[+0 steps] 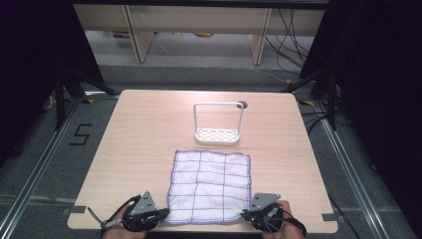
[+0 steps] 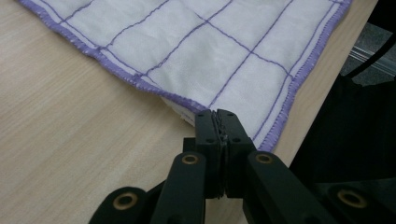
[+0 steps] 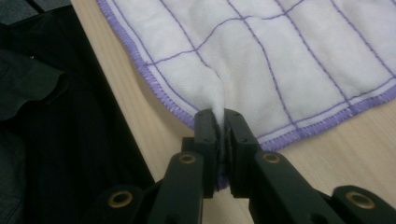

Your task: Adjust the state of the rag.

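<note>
The cloth (image 1: 209,186) lies flat on the table (image 1: 144,134), near the front edge and roughly centred between the two hands. It is white with a purple grid and a stitched purple hem. A white rack (image 1: 218,123) stands behind it, well apart from it.

The left gripper (image 1: 161,215) sits at the cloth's near left corner. In the left gripper view the jaws are closed narrow on that corner (image 2: 219,122), with fabric pinched between the pads. The right gripper (image 1: 247,214) sits at the near right corner. In the right gripper view its jaws are likewise closed on the hem (image 3: 219,122), and the fabric bunches into a small fold just ahead of the pads.

Handling judgement: the cloth appears thin, light and fully limp. It will not hold a shape and will drape and sag between the two grip points once raised. The surface looks soft and slightly textured, so slip is unlikely under a firm pinch. It is not fragile.

Grip points: the stitched hem at the corners is the thickest part and gives the pads the most to bite on. A hold at both near corners, as now, keeps the near edge taut and lets the sheet hang or fold evenly. A shallow bite on the hem alone may pull free under tension.
</note>
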Available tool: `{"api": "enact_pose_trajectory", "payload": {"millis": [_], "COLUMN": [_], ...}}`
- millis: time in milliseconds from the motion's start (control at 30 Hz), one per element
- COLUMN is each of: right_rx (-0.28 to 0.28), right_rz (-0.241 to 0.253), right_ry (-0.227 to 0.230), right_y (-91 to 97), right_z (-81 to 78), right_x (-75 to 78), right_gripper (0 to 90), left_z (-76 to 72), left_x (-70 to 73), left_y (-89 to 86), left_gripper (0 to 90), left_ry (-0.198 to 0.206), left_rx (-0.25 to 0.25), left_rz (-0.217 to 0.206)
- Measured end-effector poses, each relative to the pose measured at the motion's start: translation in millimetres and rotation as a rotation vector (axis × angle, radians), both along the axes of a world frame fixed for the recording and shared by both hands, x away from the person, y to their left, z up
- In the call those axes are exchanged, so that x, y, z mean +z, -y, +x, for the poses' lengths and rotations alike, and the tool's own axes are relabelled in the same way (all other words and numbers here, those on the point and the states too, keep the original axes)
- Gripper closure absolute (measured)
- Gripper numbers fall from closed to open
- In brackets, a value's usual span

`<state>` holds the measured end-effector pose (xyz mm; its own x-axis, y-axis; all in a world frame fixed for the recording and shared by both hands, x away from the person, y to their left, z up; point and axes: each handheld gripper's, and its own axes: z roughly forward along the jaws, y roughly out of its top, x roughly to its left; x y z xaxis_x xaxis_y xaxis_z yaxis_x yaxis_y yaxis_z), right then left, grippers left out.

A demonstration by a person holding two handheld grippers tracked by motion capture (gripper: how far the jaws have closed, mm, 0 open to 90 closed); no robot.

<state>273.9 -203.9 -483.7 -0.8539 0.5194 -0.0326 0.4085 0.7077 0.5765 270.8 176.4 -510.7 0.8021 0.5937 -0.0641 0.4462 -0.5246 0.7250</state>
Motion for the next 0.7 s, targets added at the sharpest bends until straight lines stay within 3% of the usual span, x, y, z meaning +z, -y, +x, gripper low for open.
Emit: {"api": "enact_pose_trajectory", "payload": {"millis": [33, 67, 100, 133, 167, 200, 233, 267, 300, 367, 400, 467, 533, 567, 633, 667, 700], "right_rx": [0.002, -0.003, -0.003, -0.055, -0.064, -0.079, -0.079, -0.131, -0.155, -0.212, -0.227, -0.264, -0.295, -0.295, -0.299, -0.313, -0.313], "right_rz": [0.014, -0.004, -0.004, 0.013, 0.024, 0.064, 0.064, 0.117, 0.131, 0.142, 0.157, 0.167, 0.175, 0.175, 0.181, 0.159, 0.159], "right_ry": [-0.003, -0.024, -0.024, -0.034, -0.027, -0.026, -0.026, 0.004, 0.025, 0.046, 0.071, 0.092, 0.087, 0.087, 0.101, 0.077, 0.077], "right_y": [-0.8, 0.9, 0.9, 4.6, 7.5, 12.6, 12.6, 20.8, 23.5, 31.4, 34.0, 36.7, 36.7, 36.7, 36.4, 34.7, 34.7], "right_z": [0.1, 3.4, 3.4, 4.9, 7.0, 9.9, 9.9, 17.1, 20.7, 34.3, 42.6, 58.3, 73.9, 73.9, 92.6, 102.9, 102.9], "right_x": [-1.8, -2.6, -2.6, -3.3, -2.1, 0.8, 0.8, 8.2, 10.7, 19.8, 22.0, 26.0, 26.6, 26.6, 24.5, 23.2, 23.2], "right_gripper": [80.3, 68.1, 68.1, 55.5, 52.8, 49.0, 49.0, 43.6, 43.4, 41.0, 40.5, 40.6, 41.0, 41.0, 43.3, 43.3, 43.3], "left_z": [1.0, 1.5, 1.5, 2.8, 2.8, 6.0, 6.0, 12.1, 18.2, 25.2, 42.0, 62.0, 80.5, 80.5, 99.7, 116.1, 116.1], "left_x": [-0.8, -1.3, -1.3, 0.7, 0.7, 7.2, 7.2, 14.0, 19.0, 22.8, 26.7, 27.3, 26.4, 26.4, 21.4, 16.8, 16.8], "left_y": [0.1, 0.5, 0.5, -1.0, -1.0, -5.1, -5.1, -9.0, -10.5, -11.5, -12.9, -13.8, -13.5, -13.5, -14.7, -14.7, -14.7], "left_gripper": [86.9, 82.5, 77.2, 69.6, 65.9, 58.8, 54.5, 52.3, 51.2, 49.6, 49.5, 48.5, 47.0, 47.1, 47.1, 46.9, 46.9], "left_ry": [-0.001, -0.022, -0.022, -0.021, -0.021, -0.018, -0.018, 0.014, 0.036, 0.042, 0.058, 0.058, 0.061, 0.061, 0.056, 0.06, 0.06], "left_rx": [0.001, 0.011, 0.011, 0.021, 0.021, 0.041, 0.041, 0.064, 0.096, 0.108, 0.138, 0.156, 0.182, 0.182, 0.207, 0.235, 0.235], "left_rz": [-0.006, -0.019, -0.019, -0.058, -0.058, -0.122, -0.122, -0.163, -0.175, -0.178, -0.184, -0.184, -0.167, -0.167, -0.182, -0.164, -0.164]}}
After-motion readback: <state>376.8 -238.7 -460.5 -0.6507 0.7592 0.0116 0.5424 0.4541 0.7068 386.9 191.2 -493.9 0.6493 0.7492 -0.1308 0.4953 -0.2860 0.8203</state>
